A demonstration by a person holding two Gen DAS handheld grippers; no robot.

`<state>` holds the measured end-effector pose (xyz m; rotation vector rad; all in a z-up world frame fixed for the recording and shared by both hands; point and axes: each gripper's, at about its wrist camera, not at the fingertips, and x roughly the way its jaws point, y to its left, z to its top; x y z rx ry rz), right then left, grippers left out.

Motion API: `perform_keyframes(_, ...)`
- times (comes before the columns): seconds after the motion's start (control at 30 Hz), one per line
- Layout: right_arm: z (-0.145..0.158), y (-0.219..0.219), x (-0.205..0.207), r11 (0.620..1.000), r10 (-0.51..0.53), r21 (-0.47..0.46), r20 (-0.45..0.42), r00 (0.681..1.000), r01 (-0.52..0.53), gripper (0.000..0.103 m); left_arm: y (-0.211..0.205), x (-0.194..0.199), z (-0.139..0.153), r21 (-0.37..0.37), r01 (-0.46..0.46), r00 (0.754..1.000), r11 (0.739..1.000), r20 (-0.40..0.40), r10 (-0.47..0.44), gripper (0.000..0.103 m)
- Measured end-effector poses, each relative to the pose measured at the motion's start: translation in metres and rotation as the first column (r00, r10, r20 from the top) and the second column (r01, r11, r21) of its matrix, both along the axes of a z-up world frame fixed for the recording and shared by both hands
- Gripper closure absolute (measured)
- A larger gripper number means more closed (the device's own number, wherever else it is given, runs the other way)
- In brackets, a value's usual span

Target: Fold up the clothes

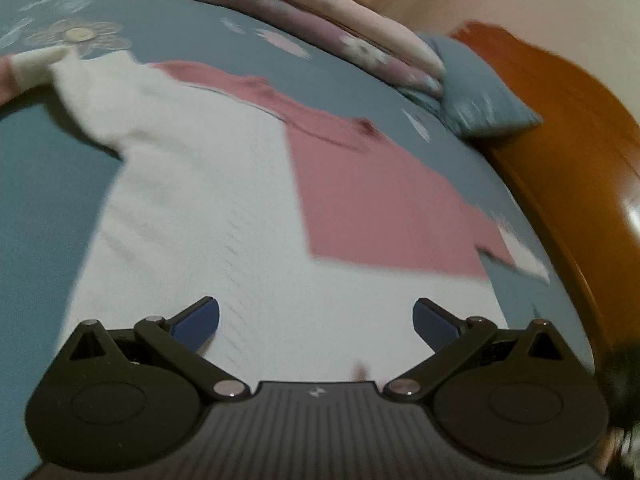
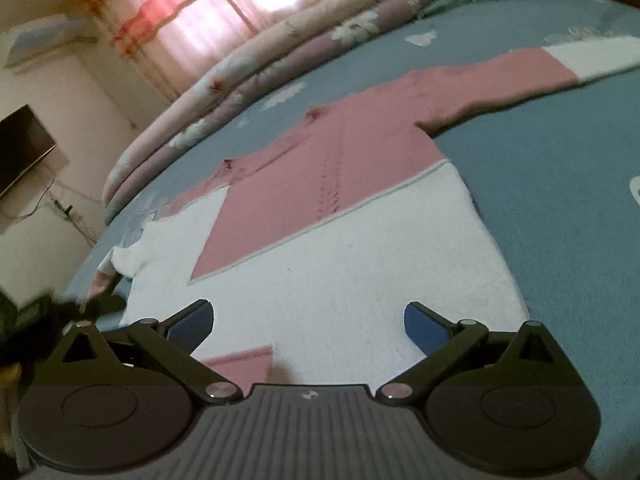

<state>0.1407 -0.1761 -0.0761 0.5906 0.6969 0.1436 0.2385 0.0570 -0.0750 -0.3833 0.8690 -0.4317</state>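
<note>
A pink and white knitted sweater (image 1: 208, 208) lies flat on the blue flowered bedspread (image 1: 36, 208). Its pink panel (image 2: 320, 168) sits toward the collar and the white part (image 2: 352, 280) toward the hem. One pink sleeve with a white cuff (image 2: 520, 76) stretches out to the right. On the other side a white sleeve (image 1: 88, 88) runs out. My left gripper (image 1: 316, 312) hovers open over the white hem area, nothing between its blue pads. My right gripper (image 2: 309, 314) is also wide open over the white hem, with a small pink patch (image 2: 244, 360) just in front of its base.
A rolled pink and mauve flowered quilt (image 2: 280, 64) lies along the far side of the bed. A blue pillow (image 1: 480, 92) rests by the orange wooden bed frame (image 1: 568, 140). A curtained window (image 2: 224, 4), a wall screen (image 2: 20, 148) and dark clutter (image 2: 40, 312) stand beyond the bed's edge.
</note>
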Motion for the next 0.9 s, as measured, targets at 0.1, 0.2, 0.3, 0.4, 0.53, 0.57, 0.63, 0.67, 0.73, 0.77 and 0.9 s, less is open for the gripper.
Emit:
perform_keyframes(0.1,0.006,-0.007,0.004,0.996,0.0,0.087,-0.022,1.0,0.002,0.0,-0.025,-0.02,0.004,-0.055,0.095,0.995,0.994,-0.023,-0.096,0.001)
perform_keyframes(0.2,0.011,-0.017,0.001,0.988,0.003,0.157,-0.029,1.0,0.002,0.0,-0.046,-0.041,0.0,-0.056,0.126,0.991,0.99,-0.044,-0.128,0.001)
perform_keyframes(0.3,0.013,-0.024,-0.004,0.985,0.004,0.173,-0.046,0.999,0.004,0.0,-0.055,-0.049,-0.013,-0.036,0.115,0.989,0.993,-0.087,-0.118,0.001)
perform_keyframes(0.4,0.008,-0.029,-0.004,0.976,0.014,0.218,-0.092,0.996,0.006,0.0,-0.054,-0.051,-0.015,-0.046,0.1,0.992,0.994,-0.079,-0.103,0.001)
perform_keyframes(0.53,-0.001,-0.028,0.001,0.97,0.029,0.244,-0.152,0.988,0.009,0.0,-0.048,-0.046,-0.017,-0.084,0.084,0.99,0.993,-0.103,-0.093,0.001)
perform_keyframes(0.57,-0.001,-0.026,0.001,0.973,0.028,0.231,-0.153,0.988,0.008,0.0,-0.049,-0.047,-0.017,-0.076,0.095,0.99,0.993,-0.096,-0.102,0.001)
perform_keyframes(0.63,0.0,-0.02,0.002,0.98,0.031,0.2,-0.153,0.988,0.0,0.0,-0.053,-0.05,-0.017,-0.044,0.125,0.989,0.991,-0.073,-0.128,0.001)
perform_keyframes(0.67,0.001,-0.019,0.002,0.982,0.03,0.19,-0.152,0.988,-0.001,0.0,-0.054,-0.051,-0.017,-0.034,0.133,0.989,0.991,-0.064,-0.135,0.001)
perform_keyframes(0.73,0.001,-0.018,0.002,0.982,0.027,0.186,-0.151,0.988,0.002,0.0,-0.055,-0.053,-0.018,-0.025,0.139,0.989,0.99,-0.052,-0.14,0.001)
perform_keyframes(0.77,0.001,-0.018,0.002,0.982,0.025,0.187,-0.15,0.988,0.004,0.0,-0.054,-0.054,-0.019,-0.032,0.136,0.989,0.99,-0.048,-0.137,0.001)
perform_keyframes(0.9,-0.001,-0.022,0.0,0.98,0.016,0.201,-0.146,0.989,0.014,0.0,-0.043,-0.053,-0.023,-0.118,0.11,0.992,0.987,-0.044,-0.116,0.001)
